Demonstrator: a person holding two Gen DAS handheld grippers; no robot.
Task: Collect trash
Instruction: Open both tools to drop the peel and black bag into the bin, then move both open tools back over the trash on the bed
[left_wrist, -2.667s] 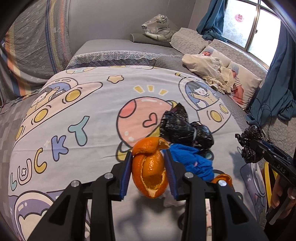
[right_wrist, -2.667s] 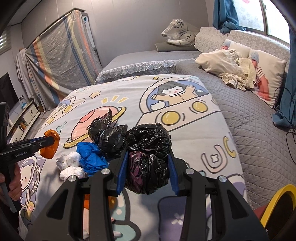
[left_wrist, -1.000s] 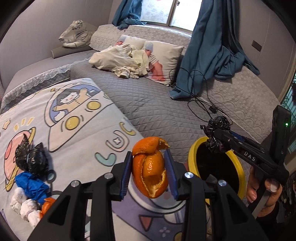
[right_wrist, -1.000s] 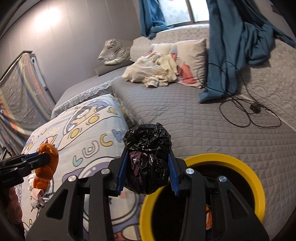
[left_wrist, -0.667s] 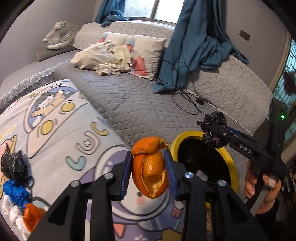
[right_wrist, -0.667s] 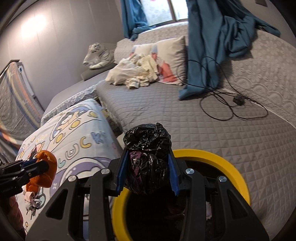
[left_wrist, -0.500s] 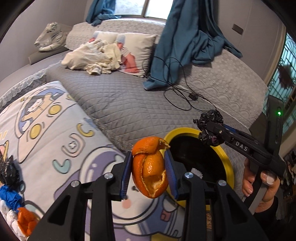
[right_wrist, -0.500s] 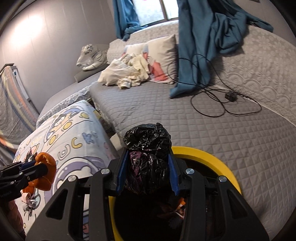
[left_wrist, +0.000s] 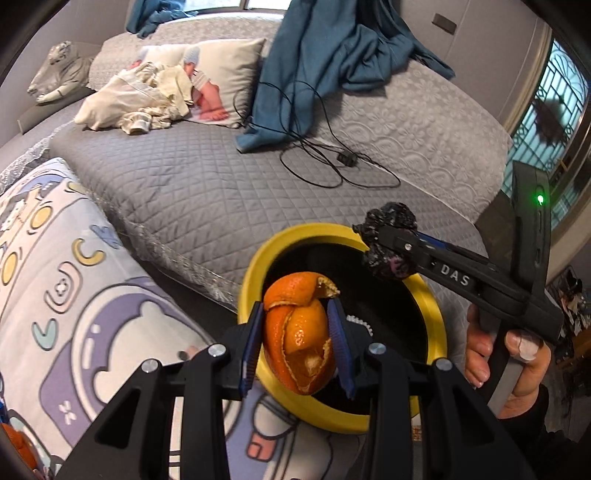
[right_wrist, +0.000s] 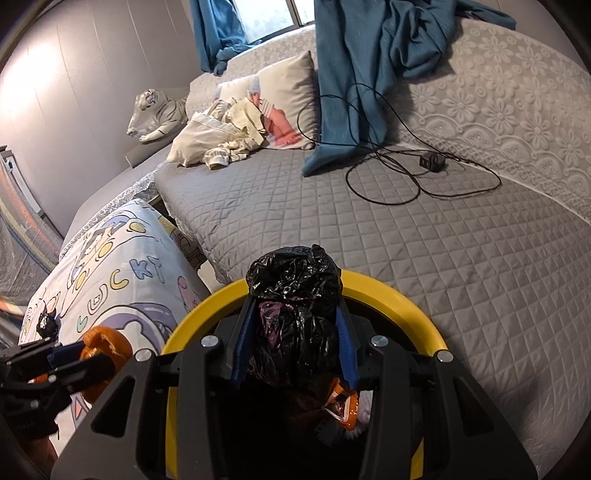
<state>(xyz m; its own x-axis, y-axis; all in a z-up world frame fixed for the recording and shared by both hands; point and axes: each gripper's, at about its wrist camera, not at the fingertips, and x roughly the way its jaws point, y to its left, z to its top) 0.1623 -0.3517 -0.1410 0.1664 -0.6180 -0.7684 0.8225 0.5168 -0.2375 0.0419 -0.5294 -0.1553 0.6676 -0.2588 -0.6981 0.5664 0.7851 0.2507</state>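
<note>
My left gripper is shut on an orange peel and holds it over the near rim of a yellow-rimmed trash bin. My right gripper is shut on a crumpled black plastic bag and holds it above the bin's opening; the bin's yellow rim curves around it. In the left wrist view the right gripper with the black bag hangs over the bin's far right side. The left gripper with the peel shows at the lower left of the right wrist view. Trash lies inside the bin.
A cartoon-print blanket lies left of the bin, with a black trash scrap on it. A grey quilted bed lies behind, with a black cable and charger, blue curtain, pillow and clothes, and a toy tiger.
Both grippers have swung right from the blanket to the yellow bin. The peel and the black bag are now over the bin's opening, both still gripped.
</note>
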